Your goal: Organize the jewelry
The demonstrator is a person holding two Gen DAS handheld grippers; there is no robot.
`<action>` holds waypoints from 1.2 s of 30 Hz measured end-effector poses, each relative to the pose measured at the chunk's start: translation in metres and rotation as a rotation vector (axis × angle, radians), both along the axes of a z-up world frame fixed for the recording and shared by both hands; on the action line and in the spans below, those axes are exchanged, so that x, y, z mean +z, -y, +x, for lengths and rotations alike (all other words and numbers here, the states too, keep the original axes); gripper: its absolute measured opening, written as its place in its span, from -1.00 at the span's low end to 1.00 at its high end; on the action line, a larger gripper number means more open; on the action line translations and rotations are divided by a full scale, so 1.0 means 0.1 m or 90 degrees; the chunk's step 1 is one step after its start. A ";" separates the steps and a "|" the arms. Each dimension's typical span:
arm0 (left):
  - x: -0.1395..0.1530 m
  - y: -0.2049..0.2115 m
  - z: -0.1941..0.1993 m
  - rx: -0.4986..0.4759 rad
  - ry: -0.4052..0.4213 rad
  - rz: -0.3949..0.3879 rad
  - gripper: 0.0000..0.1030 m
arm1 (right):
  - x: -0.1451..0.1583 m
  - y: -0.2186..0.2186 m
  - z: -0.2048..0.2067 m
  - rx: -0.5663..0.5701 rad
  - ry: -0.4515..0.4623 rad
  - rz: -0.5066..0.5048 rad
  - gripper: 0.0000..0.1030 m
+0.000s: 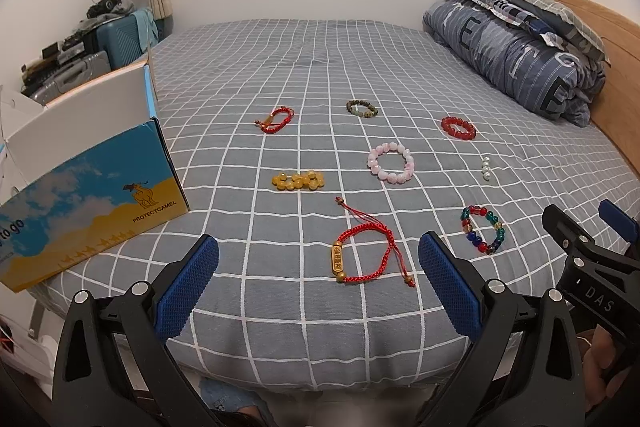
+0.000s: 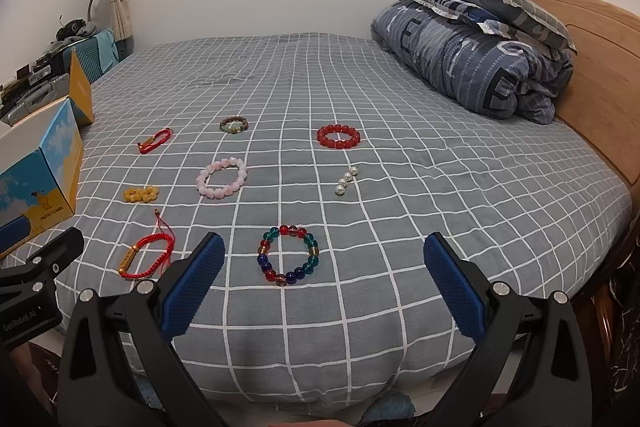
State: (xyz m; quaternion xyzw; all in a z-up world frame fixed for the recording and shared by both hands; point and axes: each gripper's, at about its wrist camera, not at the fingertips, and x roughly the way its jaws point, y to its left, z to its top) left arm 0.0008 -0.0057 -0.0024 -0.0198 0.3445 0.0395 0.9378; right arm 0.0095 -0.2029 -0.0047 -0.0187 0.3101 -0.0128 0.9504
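I see the bed first, its grey checked sheet filling both wrist views, with a folded blue duvet at two o'clock against the wooden headboard. At nine o'clock in my left wrist view an open PROTECTCAMEL box sits on the bed's edge.

My left gripper is spread wide and holds nothing; between its fingers, at six o'clock, lies the red cord bracelet with a gold charm. My right gripper is likewise spread wide and empty, hovering over the multicoloured bead bracelet, which lies flat just ahead of its fingers.

Further up the sheet, all apart from one another: the pink bead bracelet near centre, the red bead bracelet at two o'clock from it, the yellow bead bracelet bunched at nine o'clock from it, a second red cord bracelet at eleven o'clock, a dark brown-green bead bracelet at twelve, and a short row of white pearls at three o'clock.
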 end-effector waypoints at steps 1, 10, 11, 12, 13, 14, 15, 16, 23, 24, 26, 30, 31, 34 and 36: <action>0.00 0.00 0.00 0.000 0.000 0.000 0.89 | 0.00 0.00 0.00 0.001 0.000 0.000 0.86; 0.05 -0.03 0.10 0.008 -0.007 -0.003 0.89 | 0.13 0.03 0.05 0.004 -0.003 0.013 0.86; 0.06 -0.05 0.13 0.010 -0.009 -0.006 0.89 | 0.17 0.04 0.07 0.005 0.000 0.014 0.86; 0.08 -0.06 0.17 0.011 -0.012 -0.010 0.89 | 0.20 0.04 0.08 0.003 0.003 0.015 0.86; 0.09 -0.07 0.22 0.012 -0.016 -0.012 0.89 | 0.26 0.04 0.09 -0.002 0.013 0.015 0.86; 0.10 -0.08 0.25 0.013 -0.019 -0.012 0.89 | 0.29 0.04 0.09 -0.007 0.019 0.014 0.86; 0.12 -0.10 0.28 0.013 -0.019 -0.013 0.89 | 0.32 0.05 0.11 -0.011 0.024 0.014 0.86; 0.13 -0.11 0.31 0.014 -0.020 -0.014 0.89 | 0.35 0.05 0.13 -0.012 0.024 0.013 0.86; 0.19 -0.14 0.60 -0.001 -0.044 -0.017 0.89 | 0.50 0.06 0.42 -0.026 0.030 -0.009 0.86; 0.20 -0.13 0.66 -0.001 -0.048 -0.004 0.89 | 0.50 0.05 0.48 -0.028 0.030 -0.018 0.86; 0.22 -0.13 0.75 0.001 -0.048 0.005 0.89 | 0.51 0.05 0.60 -0.029 0.024 -0.023 0.86; 0.24 -0.14 0.98 0.006 -0.059 0.022 0.89 | 0.47 0.04 0.90 -0.032 0.006 -0.038 0.86; 0.23 -0.15 1.05 0.007 -0.067 0.024 0.89 | 0.45 0.04 0.99 -0.034 0.001 -0.045 0.86; 0.17 -0.20 1.29 0.017 -0.092 0.022 0.89 | 0.36 0.05 1.26 -0.033 -0.027 -0.061 0.86; 0.12 -0.21 1.43 0.015 -0.105 0.025 0.89 | 0.28 0.09 1.45 -0.037 -0.048 -0.062 0.86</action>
